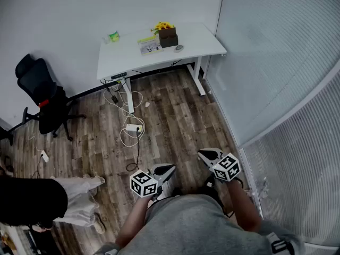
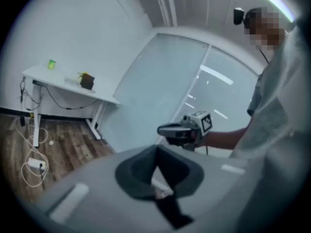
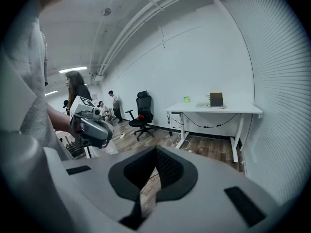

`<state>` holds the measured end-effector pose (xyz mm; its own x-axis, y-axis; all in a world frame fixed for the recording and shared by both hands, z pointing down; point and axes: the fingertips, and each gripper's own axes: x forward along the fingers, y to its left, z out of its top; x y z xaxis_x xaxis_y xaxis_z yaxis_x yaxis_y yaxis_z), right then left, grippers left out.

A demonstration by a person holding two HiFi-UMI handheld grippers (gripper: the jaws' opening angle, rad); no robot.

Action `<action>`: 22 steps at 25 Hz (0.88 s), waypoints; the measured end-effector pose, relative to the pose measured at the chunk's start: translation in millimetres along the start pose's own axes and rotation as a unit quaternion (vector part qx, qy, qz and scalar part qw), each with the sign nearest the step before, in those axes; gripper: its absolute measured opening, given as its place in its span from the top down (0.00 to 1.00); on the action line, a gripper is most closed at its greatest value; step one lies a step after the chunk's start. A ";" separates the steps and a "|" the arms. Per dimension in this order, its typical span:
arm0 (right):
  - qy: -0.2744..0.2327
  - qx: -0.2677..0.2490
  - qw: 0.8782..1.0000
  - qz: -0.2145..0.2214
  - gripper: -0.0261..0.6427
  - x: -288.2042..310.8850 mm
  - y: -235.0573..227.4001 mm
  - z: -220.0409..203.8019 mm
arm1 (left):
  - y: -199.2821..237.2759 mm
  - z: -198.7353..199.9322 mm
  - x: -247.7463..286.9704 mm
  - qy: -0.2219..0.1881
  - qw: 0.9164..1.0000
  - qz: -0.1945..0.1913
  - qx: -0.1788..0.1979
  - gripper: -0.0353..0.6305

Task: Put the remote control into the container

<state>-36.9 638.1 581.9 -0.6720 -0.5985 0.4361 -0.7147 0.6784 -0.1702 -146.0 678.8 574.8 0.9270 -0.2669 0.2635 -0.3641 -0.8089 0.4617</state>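
Note:
Far across the room stands a white desk (image 1: 122,57). On it are a dark brown container (image 1: 168,37) with yellow flowers and, just left of it, a pale flat thing (image 1: 151,48) that may be the remote control. Both grippers are held low in front of the person's waist, well away from the desk. My left gripper (image 1: 169,168) is shut and empty, as its own view shows (image 2: 156,149). My right gripper (image 1: 204,153) is likewise shut with nothing in it (image 3: 155,152). Each gripper view shows the other gripper and the distant desk (image 3: 214,109).
A black office chair (image 1: 40,89) stands left of the desk. White cables and a power strip (image 1: 133,127) lie on the wood floor between me and the desk. Another person (image 1: 53,201) is at the lower left. A frosted glass wall (image 1: 276,89) runs along the right.

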 end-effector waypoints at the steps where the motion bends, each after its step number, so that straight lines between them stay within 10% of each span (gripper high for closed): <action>1: -0.001 0.001 1.000 -0.001 0.94 -0.8 -1.1 -0.3 | -0.4 -0.6 1.6 0.001 1.000 -0.001 0.000 0.95; 22: -0.028 0.025 0.999 0.028 0.94 -10.6 -29.2 -0.5 | 2.8 7.6 39.0 0.021 1.000 0.007 -0.002 0.95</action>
<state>-8.7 624.9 582.7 -0.7202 -0.5834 0.3754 -0.6832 0.6903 -0.2381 -110.2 662.2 579.9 0.9175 -0.2546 0.3056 -0.3766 -0.8032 0.4615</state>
